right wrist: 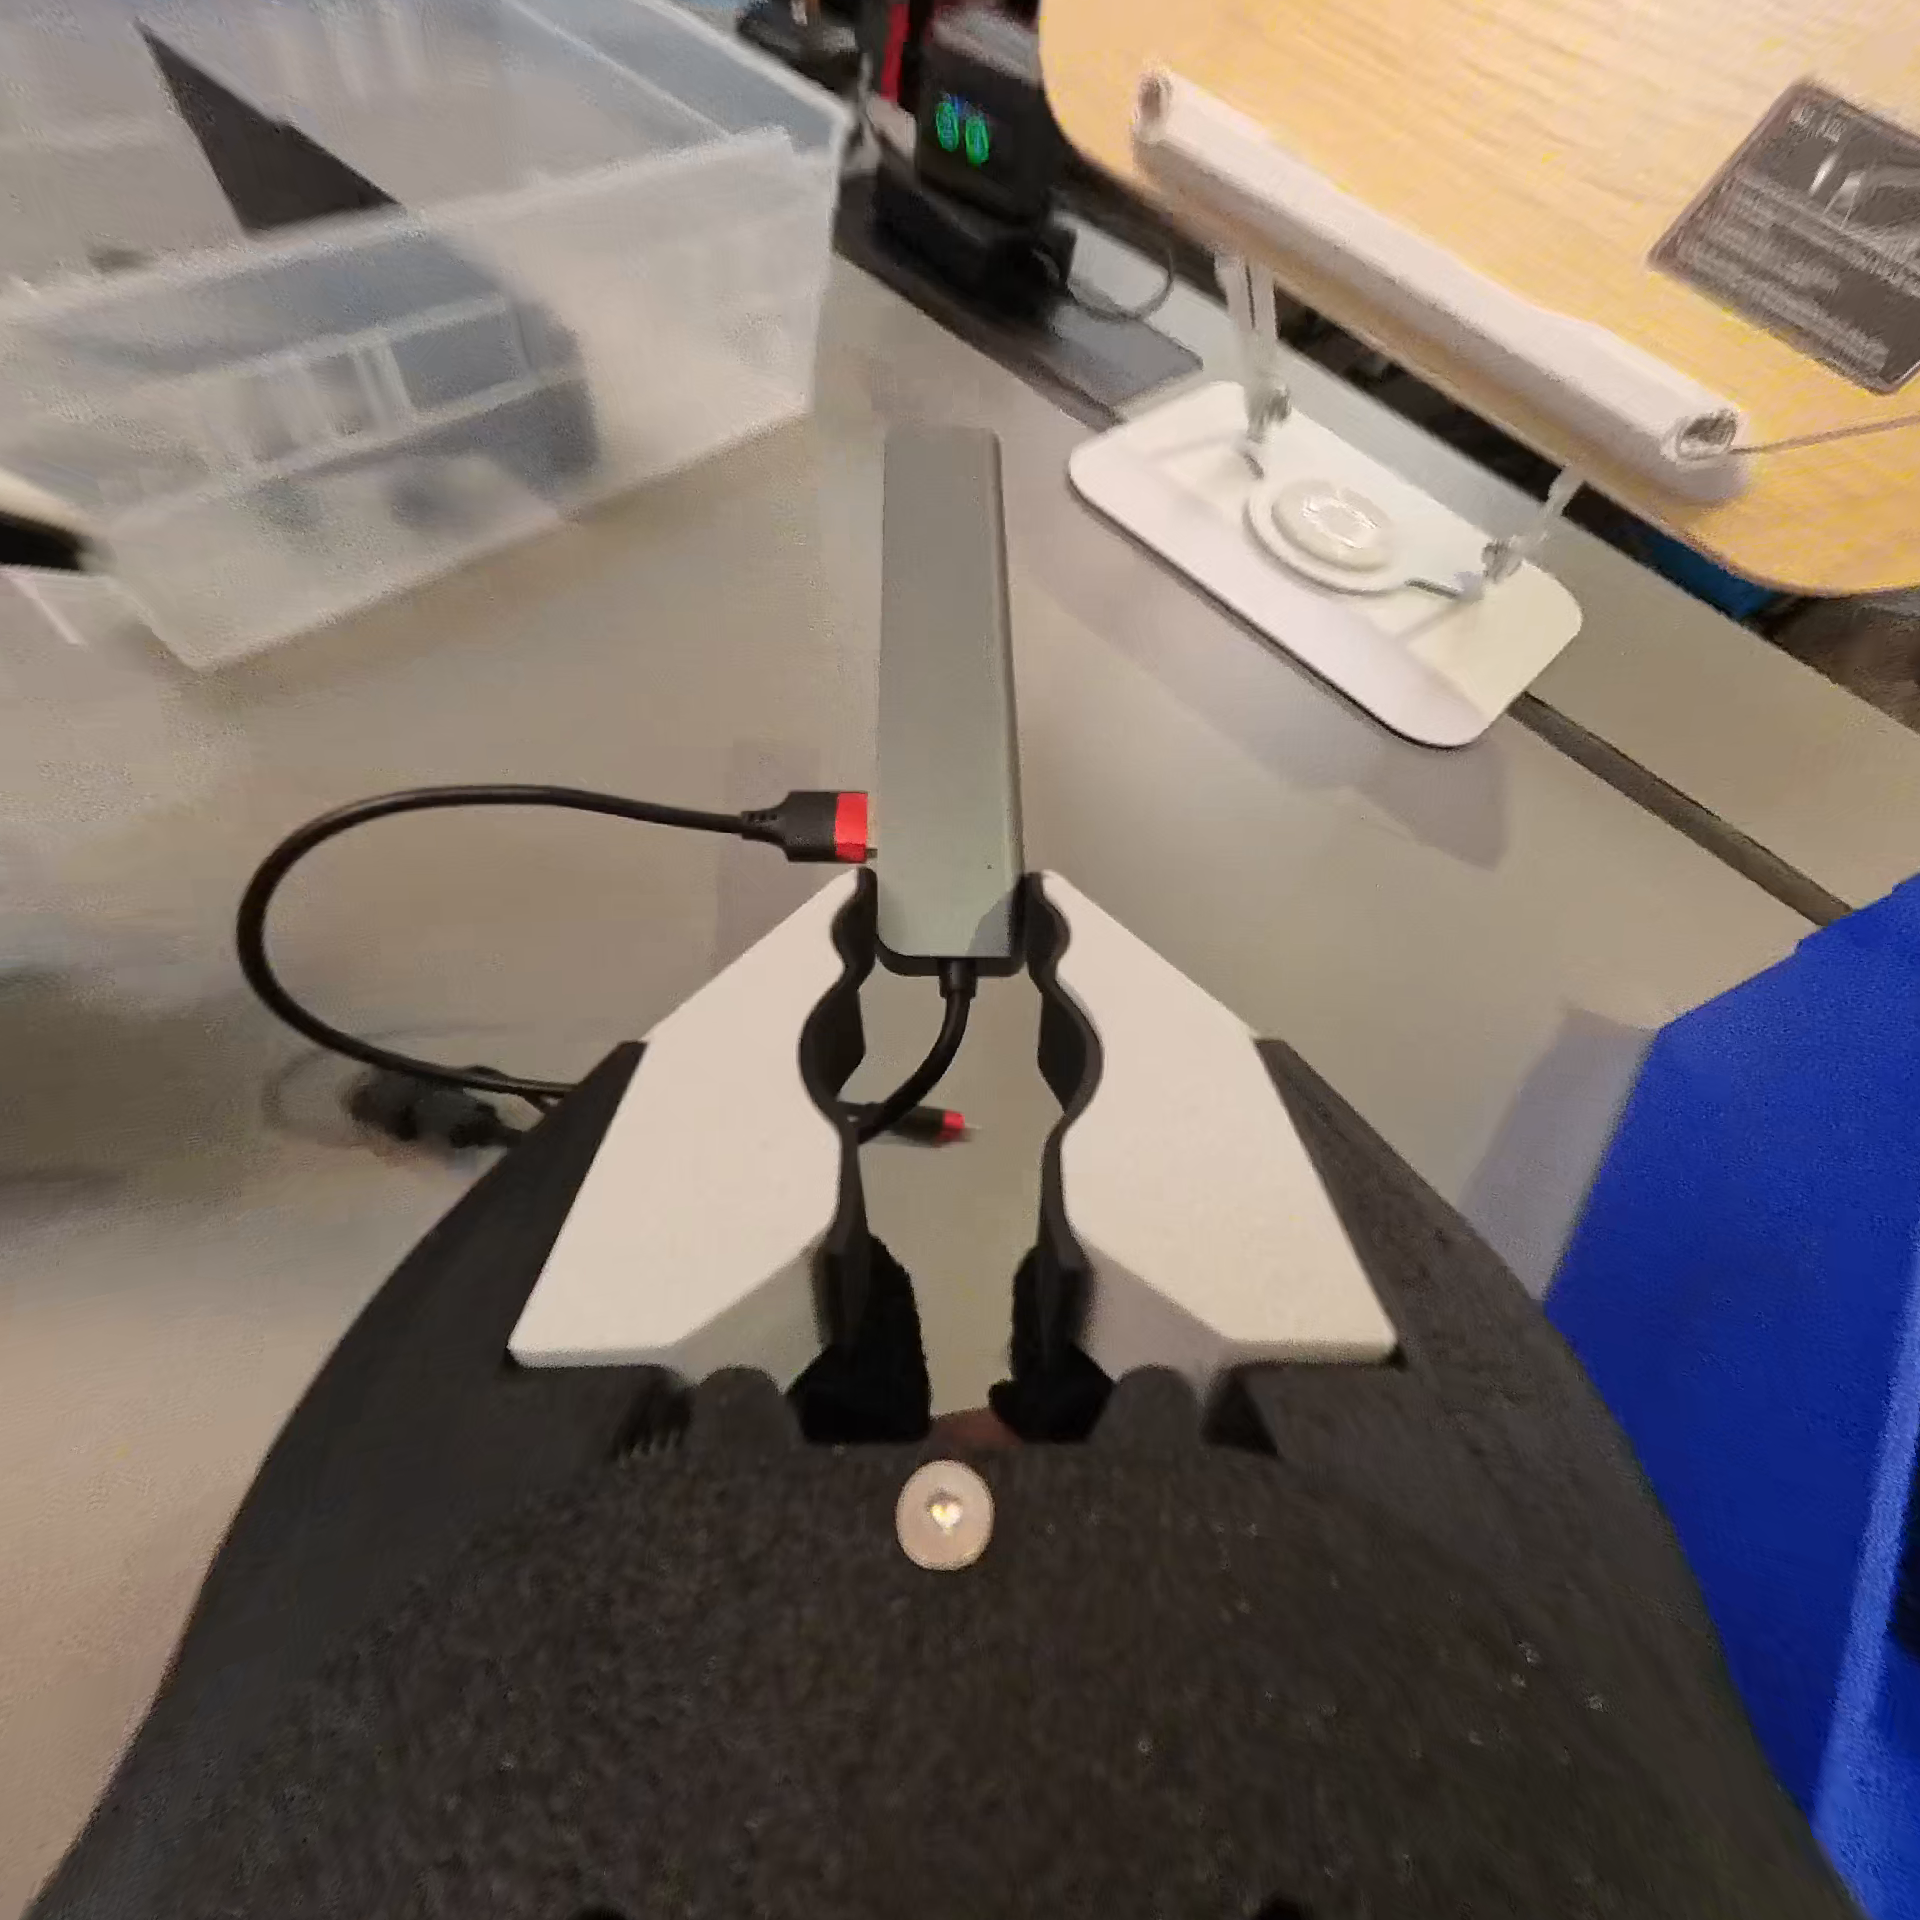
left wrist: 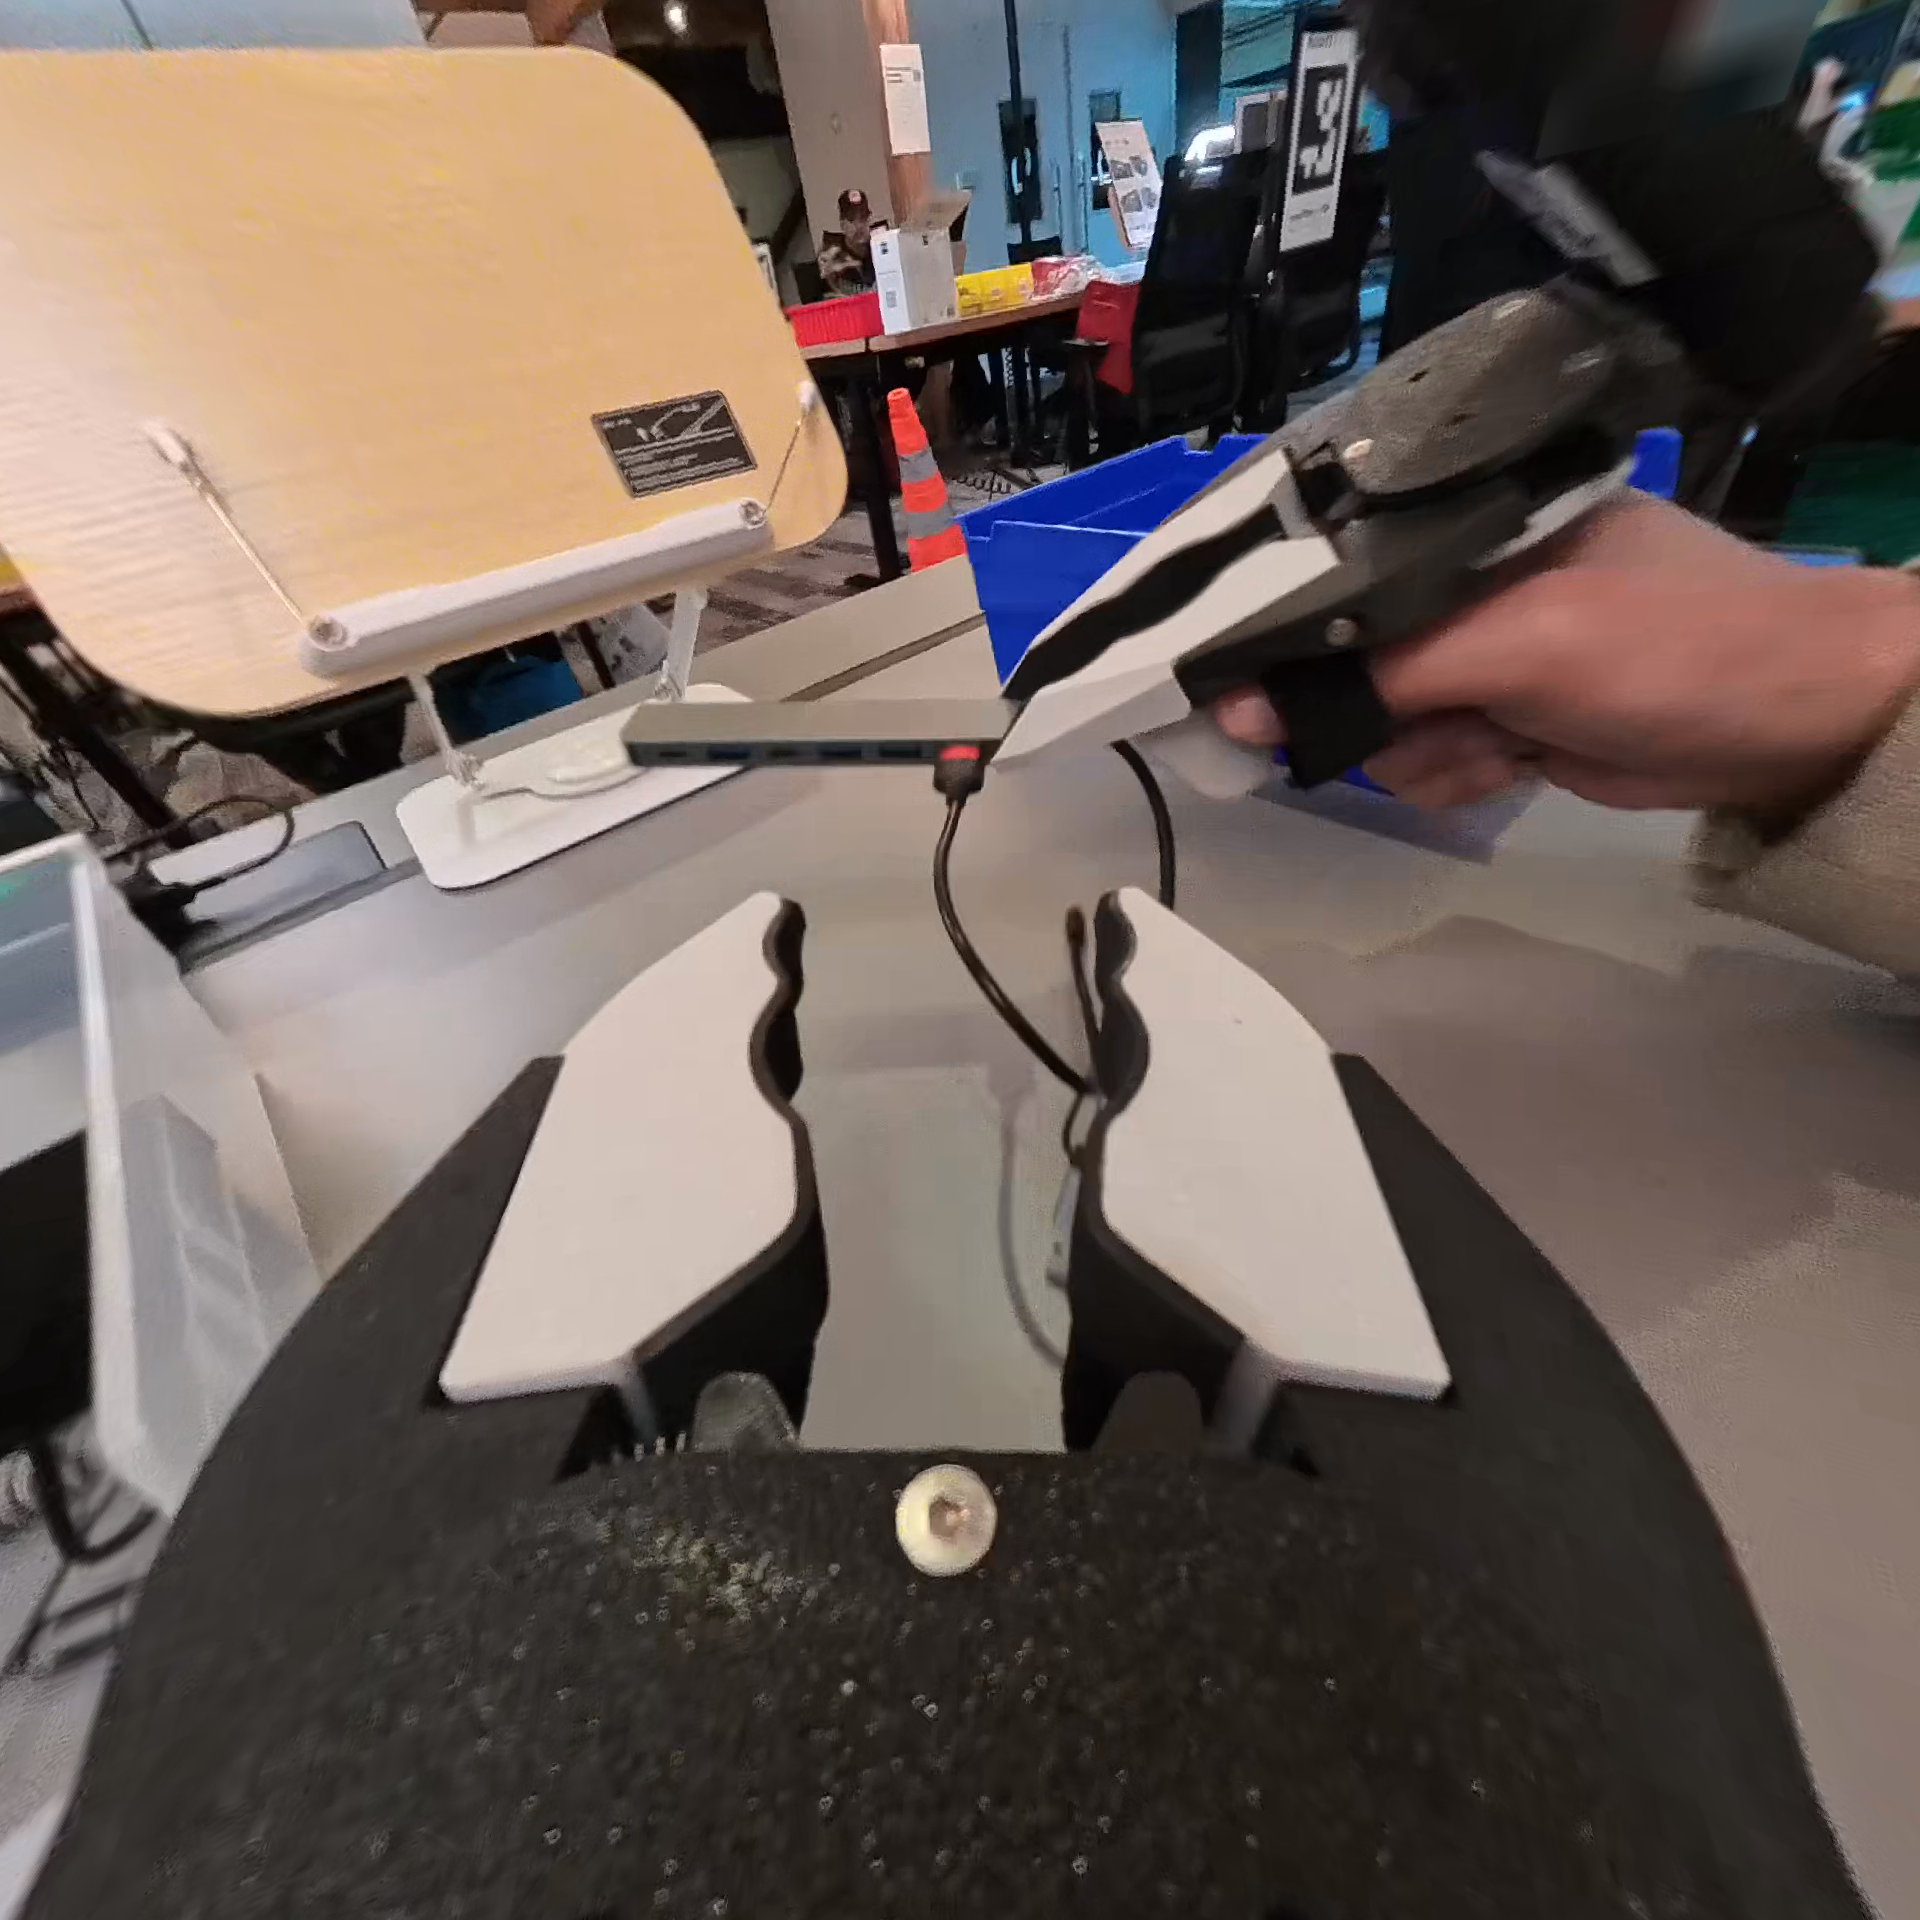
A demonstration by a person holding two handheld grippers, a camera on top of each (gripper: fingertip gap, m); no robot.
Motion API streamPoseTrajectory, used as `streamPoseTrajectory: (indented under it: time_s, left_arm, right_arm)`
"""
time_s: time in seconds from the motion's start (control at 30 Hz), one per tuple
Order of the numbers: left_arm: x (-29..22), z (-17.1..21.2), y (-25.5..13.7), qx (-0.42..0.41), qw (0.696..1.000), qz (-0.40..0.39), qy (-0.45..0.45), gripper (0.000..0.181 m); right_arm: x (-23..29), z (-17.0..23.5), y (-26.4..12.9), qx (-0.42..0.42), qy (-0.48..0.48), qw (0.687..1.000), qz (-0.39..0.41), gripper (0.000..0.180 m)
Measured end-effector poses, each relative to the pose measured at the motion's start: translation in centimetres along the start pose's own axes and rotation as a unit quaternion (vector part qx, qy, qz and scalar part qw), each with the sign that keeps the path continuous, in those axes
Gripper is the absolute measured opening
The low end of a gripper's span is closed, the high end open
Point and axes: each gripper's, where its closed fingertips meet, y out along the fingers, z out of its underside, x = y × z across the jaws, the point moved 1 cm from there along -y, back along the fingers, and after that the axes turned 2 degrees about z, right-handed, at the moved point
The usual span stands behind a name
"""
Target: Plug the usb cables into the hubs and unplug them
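Right gripper (right wrist: 943,904) clamping slim grey metal hub (right wrist: 943,665); red-collared cable (right wrist: 821,826) plugged in

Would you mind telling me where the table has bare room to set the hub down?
Bare grey table lies between the clear bin and the hub, beyond the looped cable. More lies between the hub and the stand's white base. It is crowded near the right claw, where cables trail, and beside the blue bin.
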Motion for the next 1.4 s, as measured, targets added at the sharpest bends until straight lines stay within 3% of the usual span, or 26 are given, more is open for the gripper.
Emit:
streamPoseTrajectory:
  time_s: [0.2,0.37,0.5,0.57,0.67,0.77,0.93,1.07,1.1,1.2,1.27,1.4]
  left_arm:
    - [1.1,2.0,-5.0,0.044,0.998,-0.028,-0.018,0.042]
    - [3.1,4.2,-9.2,0.088,0.993,-0.078,-0.025,0.042]
    - [5.5,4.9,-10.1,0.092,0.99,-0.102,-0.036,0.045]
    - [6.3,5.6,-10.2,0.091,0.99,-0.102,-0.037,0.034]
    - [8.3,6.1,-10.8,0.099,0.986,-0.126,-0.054,0.035]
    - [11.7,6.6,-12.5,0.107,0.971,-0.202,-0.071,0.037]
    - [16.7,8.6,-14.2,0.185,0.939,-0.27,-0.102,0.039]
    - [18.4,8.1,-13.1,0.246,0.927,-0.264,-0.107,0.039]
    - [18.7,8.3,-12.9,0.274,0.92,-0.259,-0.104,0.033]
    - [18.9,10.0,-12.3,0.381,0.89,-0.228,-0.105,0.037]
    - [19.2,10.4,-12.0,0.402,0.882,-0.222,-0.107,0.036]
    - [19.5,10.6,-12.3,0.436,0.867,-0.228,-0.081,0.006]
  right_arm:
    - [-2.1,4.7,4.3,0.121,-0.036,0.991,-0.036,0.028]
    - [-1.5,6.0,5.2,0.128,-0.002,0.989,-0.073,0.028]
    - [-1.4,7.3,5.1,0.129,-0.001,0.989,-0.077,0.028]
    - [-1.4,7.5,5.1,0.112,0.003,0.991,-0.073,0.029]
    - [-1.6,7.2,4.0,0.107,0.016,0.992,-0.057,0.05]
    - [-1.8,5.6,1.1,0.063,0.043,0.997,-0.004,0.051]
    - [3.8,5.0,-3.6,-0.004,0.098,0.994,-0.055,0.049]
    - [7.2,5.6,-4.7,-0.004,0.082,0.992,-0.093,0.048]
    - [7.6,5.5,-4.7,-0.004,0.076,0.992,-0.1,0.048]
    - [8.0,5.6,-4.7,-0.002,0.07,0.991,-0.118,0.048]
    - [7.7,5.8,-4.7,0.001,0.074,0.99,-0.119,0.048]
    - [6.8,5.8,-4.8,-0.001,0.096,0.988,-0.119,0.048]
